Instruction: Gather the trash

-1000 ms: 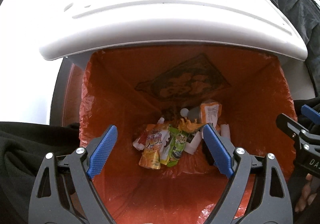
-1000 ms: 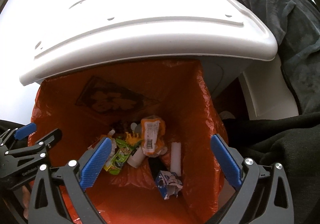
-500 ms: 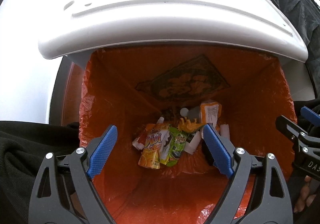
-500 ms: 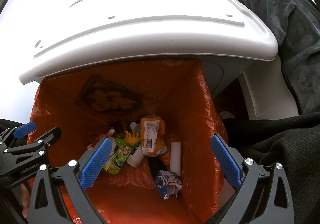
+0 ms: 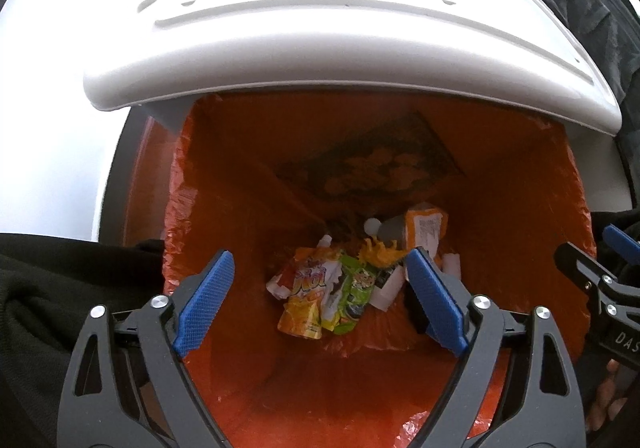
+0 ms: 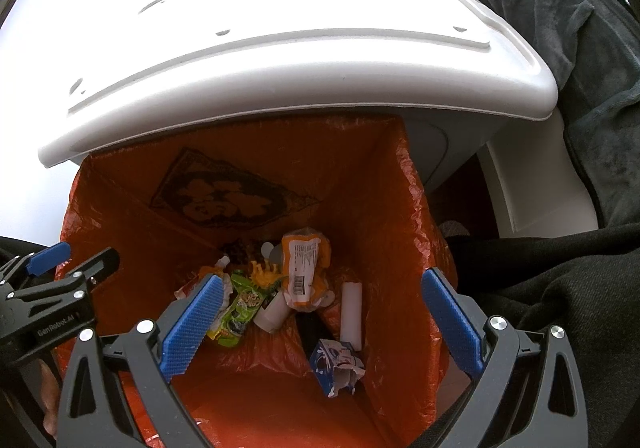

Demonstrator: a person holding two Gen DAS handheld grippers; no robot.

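**Both grippers empty over the open bin**

The white bin [image 6: 448, 152] stood with its lid [image 6: 304, 48] raised and its orange liner [image 6: 360, 184] exposed. At the liner's bottom the trash lay heaped: an orange pouch [image 5: 306, 300], a green wrapper [image 5: 356, 296], a white tube [image 6: 351, 314] and a crumpled blue carton [image 6: 336, 366] (nearest the liner's right wall). Above the rim, the left gripper [image 5: 320, 302] and right gripper [image 6: 320, 324] hung spread wide, holding nothing.
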